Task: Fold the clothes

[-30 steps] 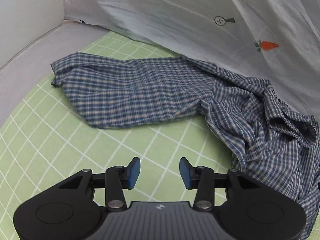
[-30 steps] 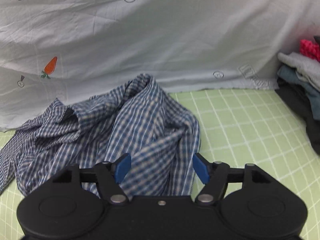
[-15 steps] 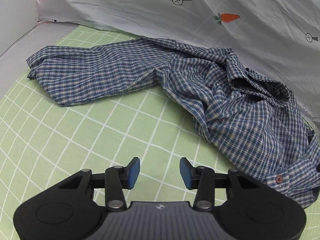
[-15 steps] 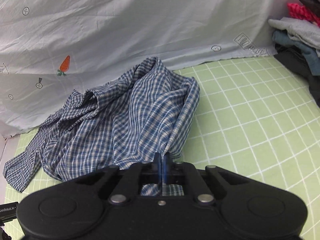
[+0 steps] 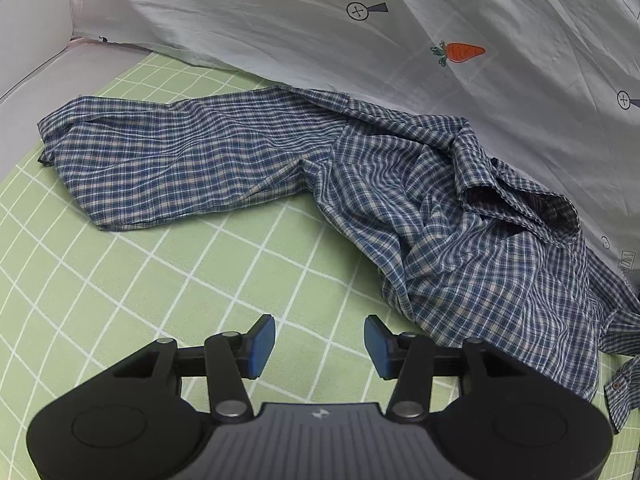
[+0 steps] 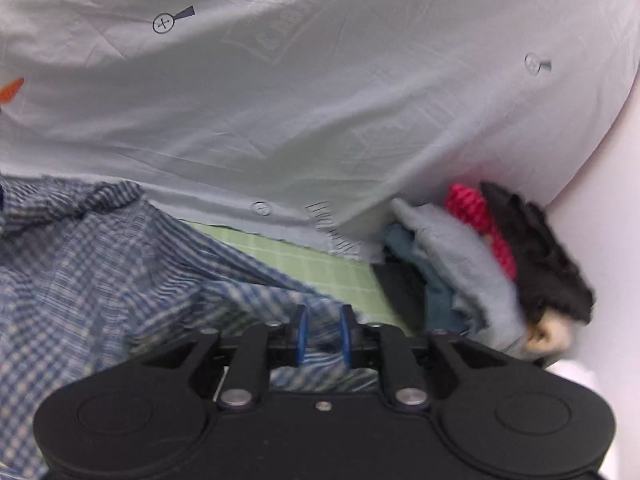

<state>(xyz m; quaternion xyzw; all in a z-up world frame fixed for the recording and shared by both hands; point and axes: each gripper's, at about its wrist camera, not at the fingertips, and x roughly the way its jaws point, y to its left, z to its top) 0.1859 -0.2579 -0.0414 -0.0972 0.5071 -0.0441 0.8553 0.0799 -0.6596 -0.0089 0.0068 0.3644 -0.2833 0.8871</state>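
The plaid shirt (image 5: 360,184) lies crumpled and unfolded on the green checked bed cover (image 5: 140,288), one sleeve stretched out flat, so folding has barely begun. The left hand-held gripper (image 5: 319,346) hovers with jaws opening, nothing between them. The right hand-held gripper (image 6: 323,336) is opening too, shirt fabric lying loose between its pads.

R gripper (image 6: 322,334), clamped on the plaid shirt (image 6: 100,264) hem half a sec ago, now has jaws opening w/ cloth still between the pads; its view has swung toward the clothes pile (image 6: 480,264), shirt blurred. L gripper (image 5: 319,350) jaws opening a bit, nothing between. Shirt's sleeve (image 5: 168,160) has shifted in L view.
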